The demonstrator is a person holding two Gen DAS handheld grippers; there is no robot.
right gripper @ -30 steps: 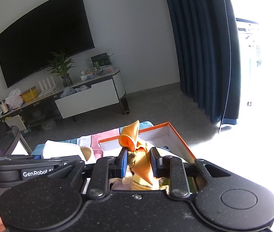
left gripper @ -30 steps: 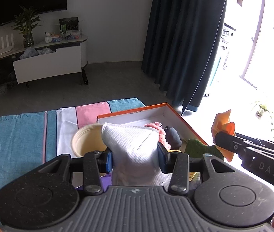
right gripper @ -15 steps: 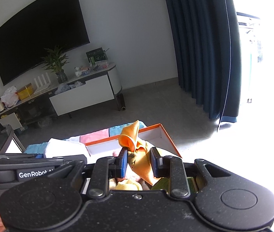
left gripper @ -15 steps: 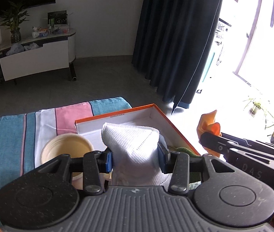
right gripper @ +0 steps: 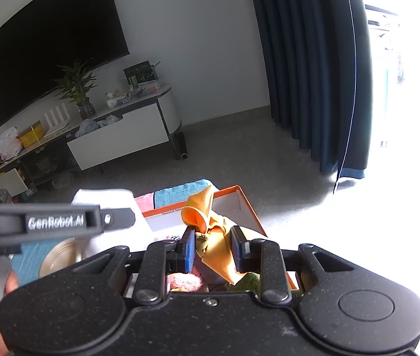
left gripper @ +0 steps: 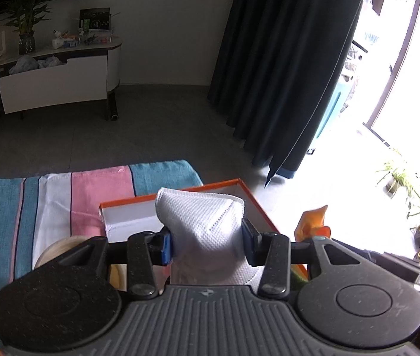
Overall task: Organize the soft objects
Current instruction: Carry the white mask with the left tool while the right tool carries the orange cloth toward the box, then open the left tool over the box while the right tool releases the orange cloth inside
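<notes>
Carried nearer the orange box (left gripper: 257, 204) at 12 o'clock, white mask (left gripper: 207, 222) and yellow cloth (right gripper: 213, 240) are clamped by left gripper (left gripper: 207, 244) and right gripper (right gripper: 213, 249), ready for dropping in.

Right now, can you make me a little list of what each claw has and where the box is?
left claw: shut on white mesh cloth
right claw: shut on orange cloth
box: orange rim, white inside, open, on the striped towel
inside box: pink fluffy thing, something green
beside box: round cream bowl
</notes>
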